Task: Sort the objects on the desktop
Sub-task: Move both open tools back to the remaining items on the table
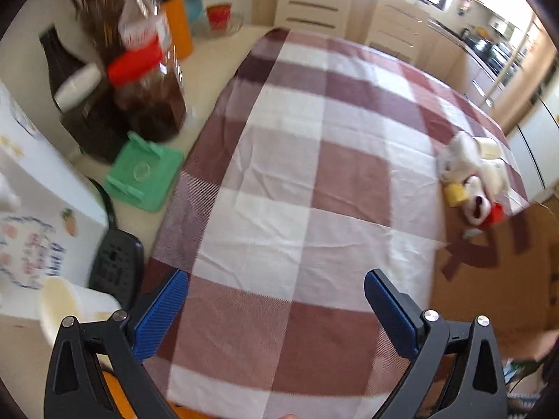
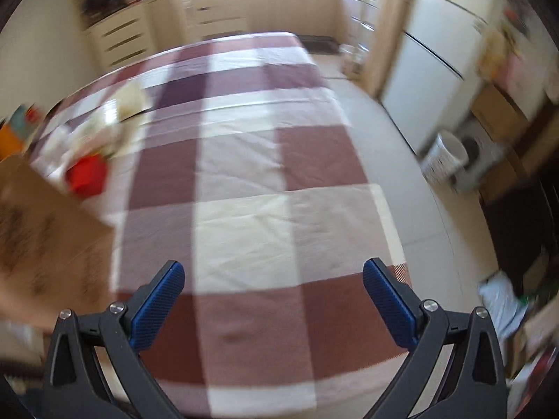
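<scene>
The desktop objects (image 1: 471,178) lie bunched in a small heap at the right edge of the worktop, on the red-and-white checked cloth (image 1: 297,174): pale, crumpled-looking white items, a yellow piece (image 1: 454,193) and a red piece (image 1: 494,214) at the near side of the heap. The blur hides what each item is. In the right wrist view the same heap (image 2: 101,139) shows at the left edge of the cloth (image 2: 251,181), smeared by motion, with the red piece (image 2: 87,174) nearest.

The left tool (image 1: 276,288) hovers over the near end of the cloth with its blue fingers (image 1: 160,314) spread wide and nothing between them. The right tool (image 2: 274,279) hangs over the near end too, its blue fingers (image 2: 391,307) equally wide apart and empty.

A brown cardboard box (image 1: 496,265) stands just beside the worktop's right edge, close to the heap; it appears in the right wrist view as well (image 2: 42,230).

Along the left edge of the worktop, off the cloth, sit a cream tub (image 1: 70,307), a black power strip (image 1: 117,265), a green lid (image 1: 145,171), a clear jar with a red cap (image 1: 146,87), a dark bottle (image 1: 66,66) and, further back, an orange canister (image 1: 180,24).

Beyond the far edge of the worktop stands a pale chest of drawers (image 1: 314,0).
</scene>
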Tool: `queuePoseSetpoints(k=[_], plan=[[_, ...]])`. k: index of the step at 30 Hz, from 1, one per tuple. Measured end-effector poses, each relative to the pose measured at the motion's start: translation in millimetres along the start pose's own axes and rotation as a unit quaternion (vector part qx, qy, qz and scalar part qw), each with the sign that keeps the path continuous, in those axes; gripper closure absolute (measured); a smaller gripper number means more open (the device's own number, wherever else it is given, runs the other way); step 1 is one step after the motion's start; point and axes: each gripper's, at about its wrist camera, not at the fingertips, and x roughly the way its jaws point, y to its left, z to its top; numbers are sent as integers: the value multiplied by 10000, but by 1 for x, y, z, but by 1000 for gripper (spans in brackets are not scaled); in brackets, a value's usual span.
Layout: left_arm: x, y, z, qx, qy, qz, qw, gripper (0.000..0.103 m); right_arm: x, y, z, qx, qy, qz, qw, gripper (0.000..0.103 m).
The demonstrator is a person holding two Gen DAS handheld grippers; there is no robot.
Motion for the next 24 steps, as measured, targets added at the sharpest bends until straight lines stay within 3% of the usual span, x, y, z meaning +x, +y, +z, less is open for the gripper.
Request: queuePoseSetpoints(k=[3,6,12,15,19,24], plan=[[30,1,8,-110,67,100,9999,0,20,0,7,-69,-71,-199,9998,0],[55,-5,19,-46,85,163,9998,0,42,14,18,-247,-116,-58,9996,0],[89,-40,45,592,187,-14,9981,0,82,59,47,-879,-17,113,9961,0],[101,-65,59,982,160,-205,9948,0,96,83,64,-1114,18,427,9929,0],[112,-107,77,1646,123,-484,9851,0,110,122,82,-1531,134,977,9833,0],[127,-164,88,2588,132,-764,9628,0,122,170,93,-2210,332,1722,9594,0]])
